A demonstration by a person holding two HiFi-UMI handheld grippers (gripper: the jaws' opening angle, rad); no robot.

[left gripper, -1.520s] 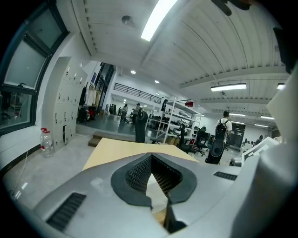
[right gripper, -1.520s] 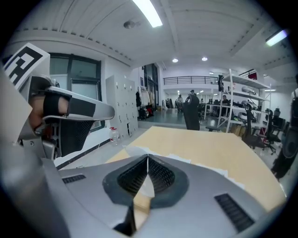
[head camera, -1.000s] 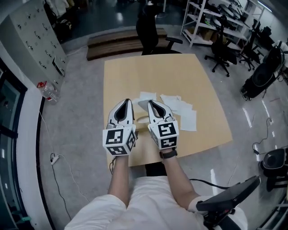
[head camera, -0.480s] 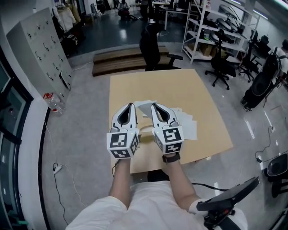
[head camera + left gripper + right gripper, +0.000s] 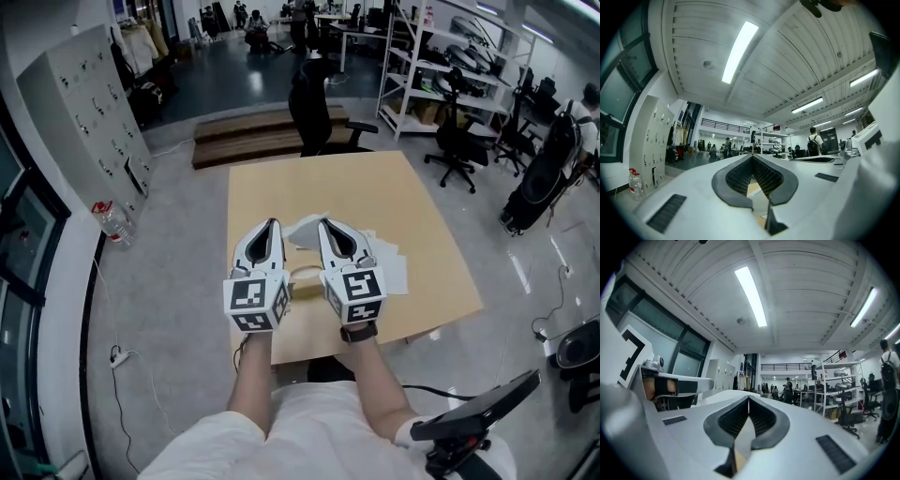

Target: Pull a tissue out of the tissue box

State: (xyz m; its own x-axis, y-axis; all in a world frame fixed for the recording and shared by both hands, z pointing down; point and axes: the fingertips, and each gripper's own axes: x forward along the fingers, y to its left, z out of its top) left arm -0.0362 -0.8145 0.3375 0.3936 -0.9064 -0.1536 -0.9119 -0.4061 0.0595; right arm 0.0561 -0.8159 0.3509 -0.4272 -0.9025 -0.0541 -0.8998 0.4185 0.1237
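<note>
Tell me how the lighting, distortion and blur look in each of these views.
Head view: sharp, evenly lit, bowed edges, glare on the floor. Left gripper view: heavy fisheye, black corners, ceiling light washed out. Right gripper view: same fisheye; the near hand-held gripper looks soft.

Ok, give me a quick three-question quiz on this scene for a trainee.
1. True or false: the right gripper is shut on a tissue.
2. The loose tissues on the table lie: A) left of that gripper, B) right of it, C) under the chair.
3. What stands at the table's far edge?
Key: 1 true; 2 B; 3 an office chair.
</note>
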